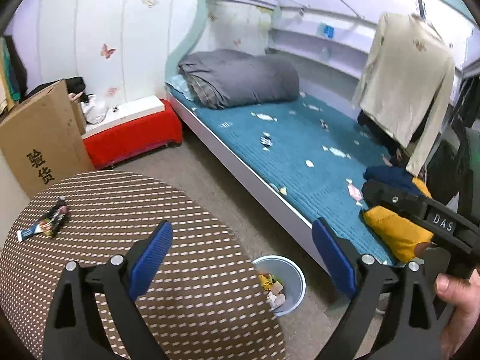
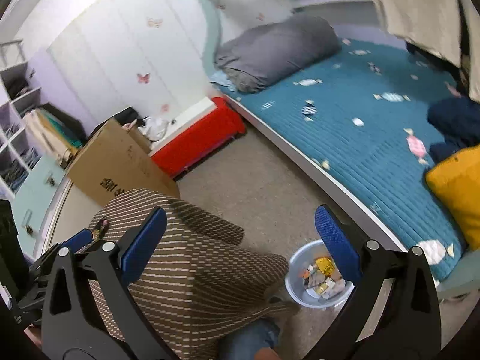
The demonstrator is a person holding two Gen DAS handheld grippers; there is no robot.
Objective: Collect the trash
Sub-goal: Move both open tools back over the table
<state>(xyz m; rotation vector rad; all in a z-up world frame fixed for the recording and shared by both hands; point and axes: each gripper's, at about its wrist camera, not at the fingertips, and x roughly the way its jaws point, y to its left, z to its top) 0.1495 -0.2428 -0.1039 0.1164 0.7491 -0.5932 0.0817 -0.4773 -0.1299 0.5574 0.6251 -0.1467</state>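
plainly wide apart, both pairs of blue pads, with nothing between them. left gripper (image 1: 241,258) hanging open above the near edge of a round table (image 1: 186,300) covered in brown cloth with pale dashes; right gripper (image 2: 240,240) likewise open, above the same cloth where it drapes toward the floor. just past the pads, low on the carpet between table and bed, a small pale trash bin (image 1: 295,288) (image 2: 292,288) holding crumpled wrappers, one of them yellow. on the table's far left, two wrappers (image 1: 49,220) lying together: a dark one and a bluish strip, touching. at the right edge of the left view, the other gripper's black body with a hand (image 1: 459,303) around its handle. further out, a bed (image 1: 315,150) with a teal quilted cover printed with candies, a rolled grey duvet (image 1: 240,78) at its far end, a yellow cushion (image 1: 396,234) and dark blue fabric near its right end. hanging over the bed on the right, a cream garment (image 1: 405,81). left of the bed, a red bench (image 1: 132,141) against a white wardrobe with butterfly stickers, then a cardboard box (image 1: 42,141) beside the table. blurred shelving at far left in the right view.
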